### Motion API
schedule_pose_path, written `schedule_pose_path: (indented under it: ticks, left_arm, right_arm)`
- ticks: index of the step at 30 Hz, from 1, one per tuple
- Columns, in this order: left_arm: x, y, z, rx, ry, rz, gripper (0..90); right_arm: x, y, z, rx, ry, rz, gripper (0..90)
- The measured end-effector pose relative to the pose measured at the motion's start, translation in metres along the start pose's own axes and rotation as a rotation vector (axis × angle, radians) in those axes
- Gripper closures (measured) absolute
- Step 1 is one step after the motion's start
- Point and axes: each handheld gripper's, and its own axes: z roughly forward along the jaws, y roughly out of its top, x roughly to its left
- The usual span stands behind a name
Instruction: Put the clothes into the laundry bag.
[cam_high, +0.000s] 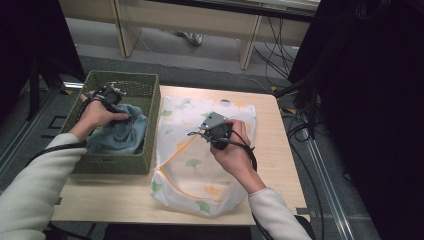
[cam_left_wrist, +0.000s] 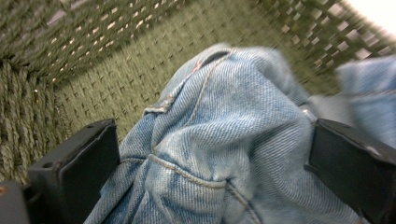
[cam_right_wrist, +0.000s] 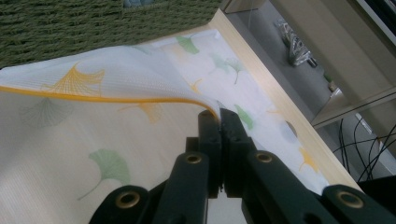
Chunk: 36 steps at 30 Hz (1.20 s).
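Jeans (cam_left_wrist: 219, 140) bulge between the open left hand-held gripper (cam_left_wrist: 210, 158) inside the basket (cam_high: 150, 95); the right hand-held gripper (cam_right_wrist: 220, 116) pinches the cloth bag (cam_right_wrist: 116, 79).

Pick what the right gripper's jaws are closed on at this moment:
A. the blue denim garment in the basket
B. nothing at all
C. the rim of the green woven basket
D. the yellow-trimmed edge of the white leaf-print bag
D: in the right gripper view, the right gripper has its jaws shut on the yellow-trimmed edge of the white leaf-print bag, lifting that layer off the table.
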Motion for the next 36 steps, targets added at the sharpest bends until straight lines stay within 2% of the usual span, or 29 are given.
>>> schedule_pose_path:
  ticks: [2,3,5,7,8,9,10,11,14,18,20,22,23,25,27,30,33,36]
  left_arm:
    - [-0.002,0.0,0.004,0.026,0.006,0.009,1.6]
    - [-0.003,0.0,0.005,0.037,0.015,0.023,2.1]
    - [-0.004,0.0,0.008,0.066,0.017,0.058,5.6]
    - [-0.006,0.001,0.013,0.075,0.014,0.061,6.9]
    - [-0.007,0.001,0.014,0.087,0.01,0.073,8.9]
    - [-0.008,0.001,0.015,0.089,0.002,0.066,11.1]
    - [-0.009,0.001,0.017,0.109,-0.001,0.07,13.8]
    - [-0.01,0.0,0.018,0.132,-0.001,0.083,18.9]
    - [-0.012,-0.003,0.019,0.188,0.024,0.141,38.4]
    - [-0.016,-0.006,0.019,0.237,0.035,0.207,63.2]
    - [-0.017,-0.006,0.015,0.232,0.042,0.204,69.6]
    - [-0.016,-0.006,0.011,0.207,0.045,0.182,73.6]
    - [-0.015,-0.007,0.007,0.181,0.038,0.156,74.3]
    - [-0.013,-0.009,0.001,0.131,0.019,0.115,75.3]
    - [-0.01,-0.012,-0.01,0.041,-0.009,0.046,75.9]
    - [-0.005,-0.015,-0.026,-0.082,-0.013,-0.026,76.3]
    - [0.0,-0.019,-0.039,-0.185,0.0,-0.077,76.6]
    - [0.006,-0.024,-0.054,-0.294,0.009,-0.128,76.8]
  right_arm:
    - [0.0,-0.001,0.001,0.003,0.005,0.007,89.7]
    - [0.001,-0.001,0.001,0.013,0.006,0.03,89.7]
    - [-0.001,-0.002,0.002,0.011,0.008,0.011,89.7]
    - [-0.001,-0.002,0.004,0.017,0.012,0.002,89.7]
    - [0.0,-0.003,0.004,0.022,0.012,0.015,89.7]
    - [0.001,-0.003,0.003,0.03,0.01,0.039,89.7]
    - [0.0,-0.003,0.003,0.024,0.012,0.02,89.7]
    - [-0.001,-0.002,0.003,0.019,0.013,0.002,89.7]
    - [-0.001,-0.003,0.003,0.019,0.014,0.011,89.7]
    - [0.0,-0.004,0.004,0.027,0.017,0.028,89.7]
    - [-0.002,-0.005,0.005,0.021,0.019,0.011,89.7]
    - [-0.002,-0.005,0.005,0.025,0.021,0.015,89.7]
    - [-0.003,-0.005,0.006,0.023,0.022,0.003,89.8]
    - [-0.002,-0.005,0.006,0.029,0.025,0.023,89.8]
    - [-0.002,-0.005,0.006,0.033,0.027,0.034,89.8]
    - [-0.003,-0.005,0.006,0.031,0.021,0.032,89.7]
    - [-0.002,-0.006,0.006,0.035,0.024,0.041,89.8]
    - [-0.003,-0.006,0.007,0.026,0.021,0.007,89.7]
